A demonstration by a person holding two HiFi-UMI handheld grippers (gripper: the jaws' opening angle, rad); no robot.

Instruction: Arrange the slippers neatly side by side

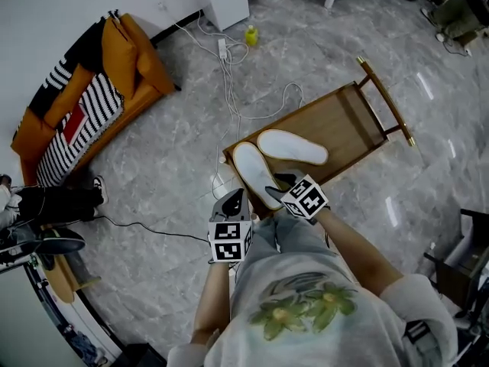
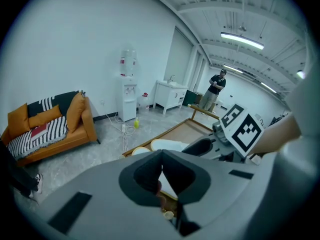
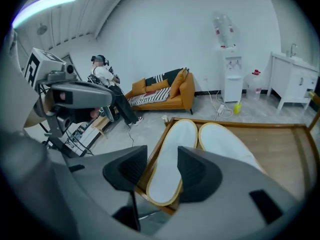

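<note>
The near slipper [image 1: 254, 172] and far slipper [image 1: 293, 147] lie at the table's [image 1: 344, 121] 8 o'clock end, splayed, not parallel. The right claw [image 3: 161, 169] hangs spread over the near one, pinching nothing. The left claw [image 2: 161, 160] is pressed together, empty. Next, probably swing one slipper parallel.

The near white slipper [image 1: 254, 173] and the far white slipper [image 1: 293, 146] lie flat and splayed, close at one end, on a wooden table [image 1: 348, 121].

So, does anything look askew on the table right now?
Yes. The near slipper and the far slipper lie in a V on the wooden table: close together at one end, splayed apart at the other, so not yet parallel.
</note>
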